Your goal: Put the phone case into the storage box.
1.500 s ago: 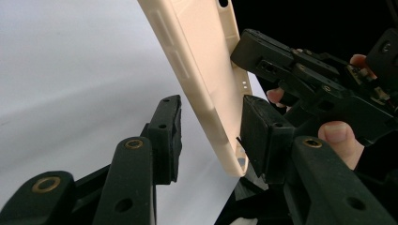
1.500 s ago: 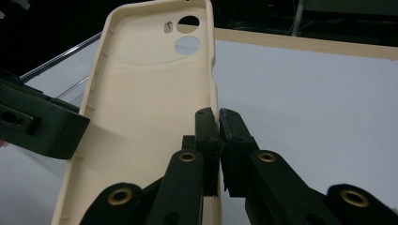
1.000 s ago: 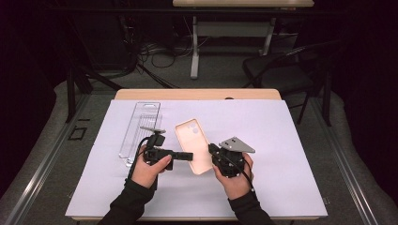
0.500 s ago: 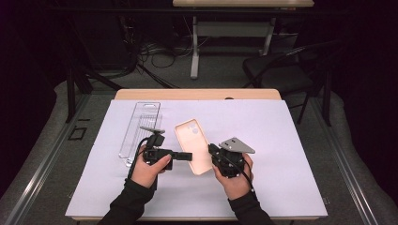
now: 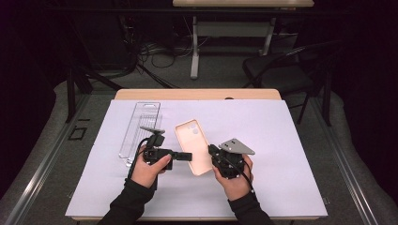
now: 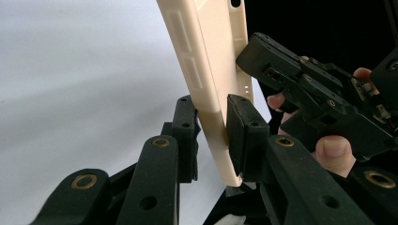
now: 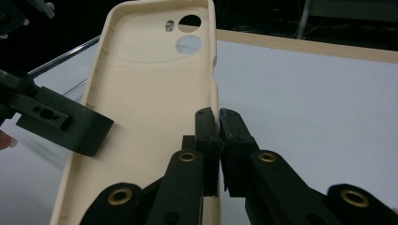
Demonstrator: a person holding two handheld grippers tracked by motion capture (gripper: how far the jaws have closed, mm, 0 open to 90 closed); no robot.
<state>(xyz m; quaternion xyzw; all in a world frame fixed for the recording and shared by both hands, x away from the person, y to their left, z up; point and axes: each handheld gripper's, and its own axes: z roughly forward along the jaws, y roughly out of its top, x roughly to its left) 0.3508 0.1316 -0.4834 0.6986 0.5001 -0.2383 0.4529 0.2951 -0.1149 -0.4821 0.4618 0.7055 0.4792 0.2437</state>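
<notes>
The high view looks forward and down over the white table (image 5: 291, 140) from afar, while both gripper views sit close along their jaws, sharing the beige phone case (image 5: 193, 146).

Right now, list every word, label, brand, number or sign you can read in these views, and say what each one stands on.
None: no readable text shows.
The beige phone case, clamped along its edges by the left gripper and the right gripper, bears no print or logo, just moulded buttons and camera holes.
The clear plastic tray and white table cover show no lettering either.
</notes>
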